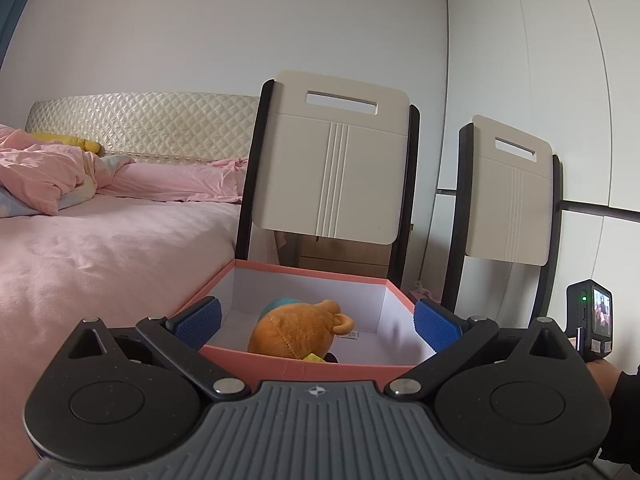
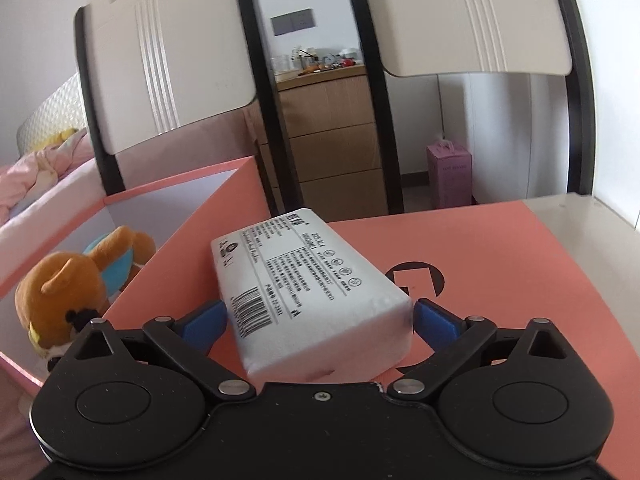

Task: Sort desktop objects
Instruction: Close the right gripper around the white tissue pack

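Observation:
A pink open box [image 1: 308, 368] with white inner walls holds an orange plush bear [image 1: 300, 330]. My left gripper [image 1: 316, 322] is open, its blue pads on either side of the box's near part, holding nothing. In the right wrist view my right gripper [image 2: 320, 320] is shut on a white tissue pack [image 2: 312, 292] with printed text and a barcode, held above the pink box lid [image 2: 500, 272] just right of the box [image 2: 192, 256]. The bear [image 2: 68, 292] lies inside the box at the left.
Two folding chairs [image 1: 340, 168] [image 1: 512, 208] stand behind the table. A bed with pink bedding [image 1: 100, 240] lies at the left. The right gripper's camera [image 1: 590, 320] shows at the right edge. A wooden drawer unit [image 2: 332, 140] and a purple box [image 2: 450, 176] stand beyond.

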